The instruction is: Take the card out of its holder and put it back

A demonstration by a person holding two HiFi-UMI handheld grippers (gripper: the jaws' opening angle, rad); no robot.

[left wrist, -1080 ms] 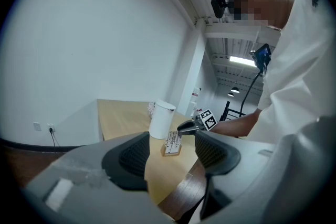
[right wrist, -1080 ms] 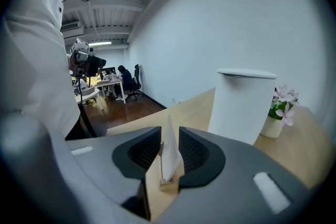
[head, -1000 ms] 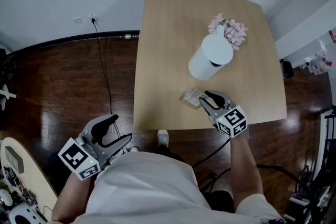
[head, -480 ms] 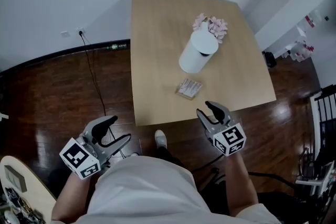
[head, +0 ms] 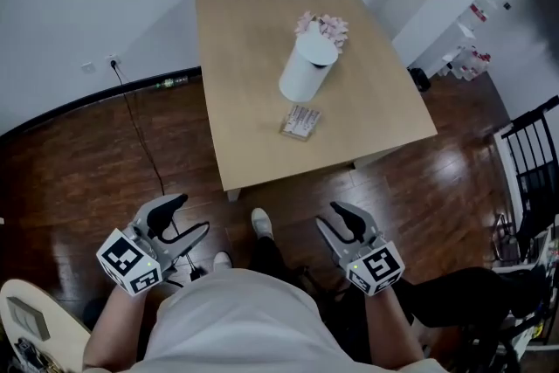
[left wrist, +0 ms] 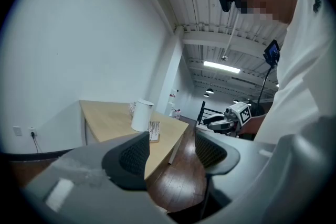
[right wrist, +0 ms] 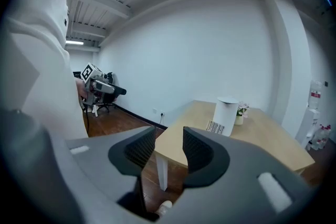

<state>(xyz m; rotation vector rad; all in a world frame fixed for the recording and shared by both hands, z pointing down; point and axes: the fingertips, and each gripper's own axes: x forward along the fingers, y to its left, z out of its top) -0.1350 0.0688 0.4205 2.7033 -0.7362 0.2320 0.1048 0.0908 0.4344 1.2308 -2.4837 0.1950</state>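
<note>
The card in its holder (head: 300,121) rests on the wooden table (head: 253,74), just in front of a white cylinder (head: 303,72); it also shows as the card holder (left wrist: 154,131) and the card holder (right wrist: 216,127) in the two gripper views. Both grippers hang well back from the table, over the floor near my body. My left gripper (head: 185,219) is open and empty. My right gripper (head: 340,221) is open too, with nothing between its jaws.
Pink flowers (head: 323,25) stand behind the white cylinder. A black cable (head: 144,144) runs across the dark wood floor left of the table. A black railing (head: 531,166) stands at the right. My shoe (head: 261,223) shows near the table's front edge.
The right gripper has drawn back from the card holder, off the table and down beside my body. The whole view has pulled away from the table. The left gripper has barely moved.
</note>
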